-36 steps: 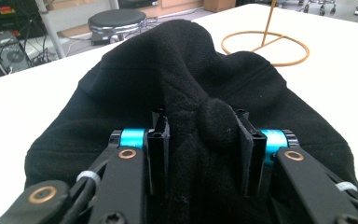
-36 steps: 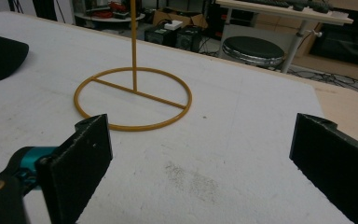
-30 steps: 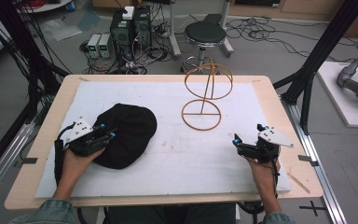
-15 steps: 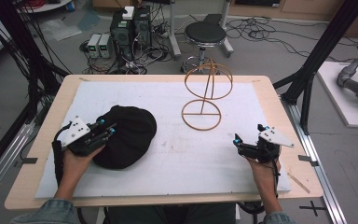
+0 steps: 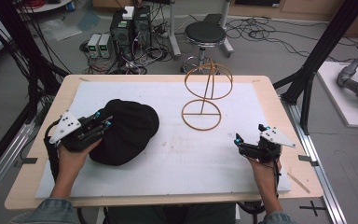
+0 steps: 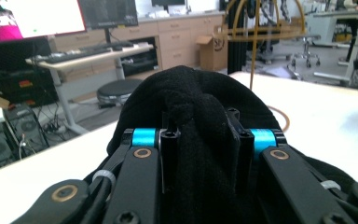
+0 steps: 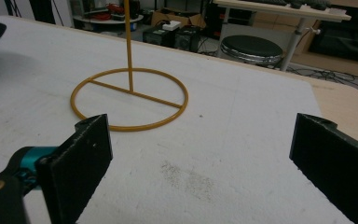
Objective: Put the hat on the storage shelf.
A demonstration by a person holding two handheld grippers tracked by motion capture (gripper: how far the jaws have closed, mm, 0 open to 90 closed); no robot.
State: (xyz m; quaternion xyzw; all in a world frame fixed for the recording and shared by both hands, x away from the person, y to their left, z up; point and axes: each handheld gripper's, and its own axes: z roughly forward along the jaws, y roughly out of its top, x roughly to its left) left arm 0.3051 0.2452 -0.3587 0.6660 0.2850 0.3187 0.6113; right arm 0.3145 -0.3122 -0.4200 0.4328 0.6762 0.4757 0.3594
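Observation:
A black fabric hat (image 5: 126, 130) lies on the left half of the white mat (image 5: 177, 158). My left gripper (image 5: 105, 123) is shut on the hat's left edge. In the left gripper view a fold of the hat (image 6: 191, 88) bunches between the pads of the left gripper (image 6: 200, 140). A gold wire hat stand (image 5: 205, 98) with a ring base and hoop top stands at the mat's back centre. My right gripper (image 5: 238, 140) rests at the right, open and holding nothing. In the right gripper view the right gripper (image 7: 200, 158) faces the stand's base ring (image 7: 130, 100).
The wooden table (image 5: 270, 88) carries the mat. Black frame posts (image 5: 307, 79) rise off its right and left corners. A stool (image 5: 205, 32) and computer boxes (image 5: 130, 28) stand on the floor behind. A small wooden stick (image 5: 298, 183) lies at the table's right front.
My left gripper has risen a little with the hat's edge in it, and the fabric there has lifted and bunched. The right gripper has kept still.

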